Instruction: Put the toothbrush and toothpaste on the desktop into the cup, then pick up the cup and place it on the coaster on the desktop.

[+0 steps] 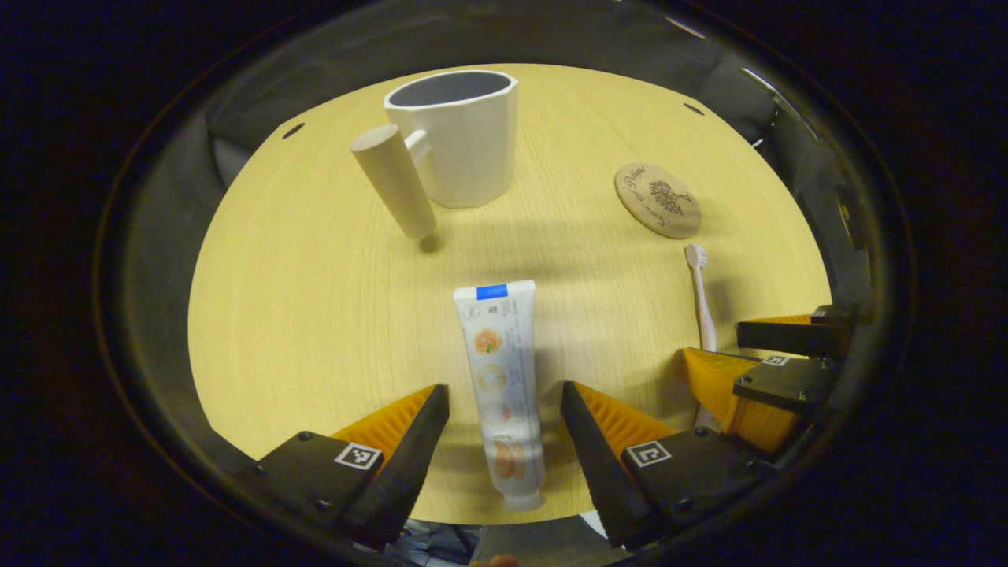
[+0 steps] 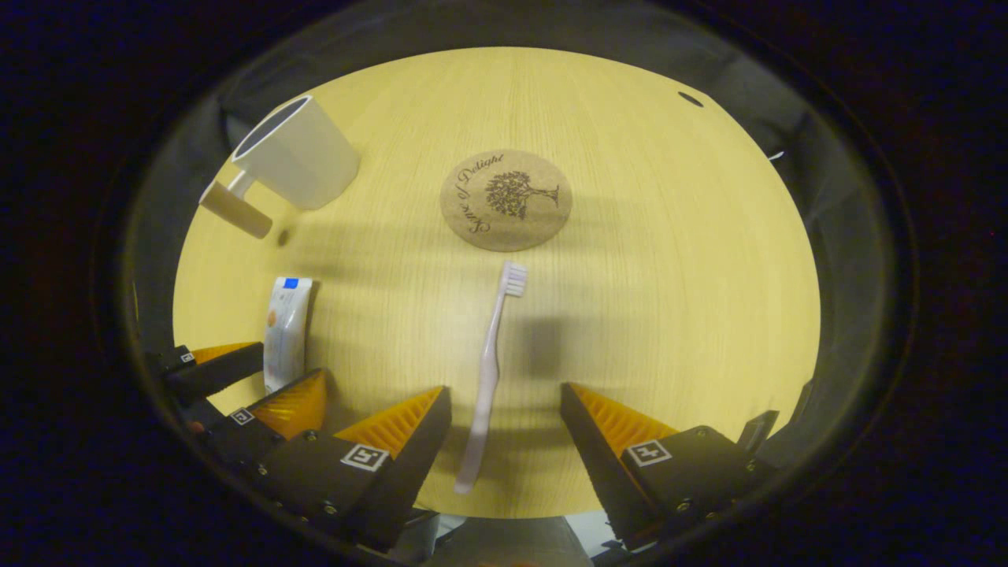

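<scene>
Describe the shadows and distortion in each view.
Left gripper view: fisheye bends the table edge; the toothpaste casts a soft shadow to its right. Right gripper view: same bending; a blurred shadow lies right of the toothbrush, and dim bands cross below the coaster.

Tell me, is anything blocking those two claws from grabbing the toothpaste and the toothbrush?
Nothing visible does. The left gripper is open with the toothpaste lying between its fingers, and the right gripper is open astride the toothbrush. The table around both is bare.

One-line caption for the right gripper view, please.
Open right gripper straddles the toothbrush lying on the table, coaster just beyond.
</scene>
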Available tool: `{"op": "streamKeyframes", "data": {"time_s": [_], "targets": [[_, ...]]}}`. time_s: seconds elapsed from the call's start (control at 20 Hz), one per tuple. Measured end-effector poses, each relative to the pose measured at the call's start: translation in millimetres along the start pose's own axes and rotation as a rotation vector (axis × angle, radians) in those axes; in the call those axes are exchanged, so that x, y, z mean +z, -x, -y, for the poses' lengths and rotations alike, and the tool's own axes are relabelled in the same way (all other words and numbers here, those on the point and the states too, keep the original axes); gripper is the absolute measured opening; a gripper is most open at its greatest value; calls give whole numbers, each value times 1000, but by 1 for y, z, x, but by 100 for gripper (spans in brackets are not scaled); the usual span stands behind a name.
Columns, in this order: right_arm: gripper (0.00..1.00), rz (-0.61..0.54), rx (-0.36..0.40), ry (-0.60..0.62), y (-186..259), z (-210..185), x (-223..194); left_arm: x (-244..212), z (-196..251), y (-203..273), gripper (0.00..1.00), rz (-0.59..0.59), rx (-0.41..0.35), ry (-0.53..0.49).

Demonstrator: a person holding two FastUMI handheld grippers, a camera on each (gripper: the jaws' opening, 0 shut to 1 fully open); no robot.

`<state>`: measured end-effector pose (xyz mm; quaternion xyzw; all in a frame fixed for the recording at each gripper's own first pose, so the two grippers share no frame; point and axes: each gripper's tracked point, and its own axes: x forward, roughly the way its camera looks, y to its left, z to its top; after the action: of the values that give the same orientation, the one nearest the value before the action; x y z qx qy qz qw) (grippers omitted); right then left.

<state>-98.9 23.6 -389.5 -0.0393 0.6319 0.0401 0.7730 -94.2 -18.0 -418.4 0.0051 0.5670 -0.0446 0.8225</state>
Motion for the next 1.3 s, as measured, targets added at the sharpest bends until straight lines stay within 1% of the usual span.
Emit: {"op": "streamKeyframes", "data": {"time_s": [0.05,0.1,0.15,0.2,0.25,0.3,0.35,0.4,0.45,0.5,0.55,0.6,0.65,0.7,0.75,0.8,0.85,1.15,1.3], "targets": [[95,-11,1,3,0,0,-2,-1,0,0,96,-5,1,2],[97,-9,1,-3,0,0,-1,-2,0,-1,96,-9,0,-1],[94,-16,0,-13,-1,0,-2,-2,0,-1,96,-13,0,-4],[96,-17,-1,-14,0,0,-1,-1,0,-1,99,-17,0,-4],[96,-21,-5,-15,0,-1,-2,-2,-1,-1,96,-21,0,-5],[84,-22,-6,-11,1,-2,-1,-2,-1,-1,96,-21,2,-5],[87,-28,-1,-5,0,-2,-2,0,0,-1,96,-13,0,-4],[80,-28,3,-10,-1,-3,-1,0,1,-2,80,-4,0,-3],[67,-26,3,-19,-2,-4,0,1,2,-2,74,-3,-1,-7],[47,-25,9,-17,-1,-5,-1,2,2,-2,65,-2,-3,-12],[41,-31,13,-20,2,-7,-1,1,2,-2,58,-4,-3,-11],[18,-39,14,-22,3,-8,-2,1,2,-1,51,-9,-4,-14],[16,-47,20,-21,3,-8,-3,2,2,-2,51,-13,-5,-13],[16,-51,23,-24,3,-7,-2,2,3,-3,45,-22,-4,-6],[16,-32,29,-50,1,-8,1,2,2,-2,39,-12,-3,-3],[3,-55,35,-52,6,-8,-1,0,2,-1,30,-33,-1,6],[3,-53,42,-46,-1,-6,-1,2,4,-3,31,-23,-3,-1],[2,-47,43,-54,-1,-7,0,2,3,-2,31,-35,-18,-18],[2,-47,40,-50,-1,-6,1,0,2,1,30,-65,-27,-9]]}}
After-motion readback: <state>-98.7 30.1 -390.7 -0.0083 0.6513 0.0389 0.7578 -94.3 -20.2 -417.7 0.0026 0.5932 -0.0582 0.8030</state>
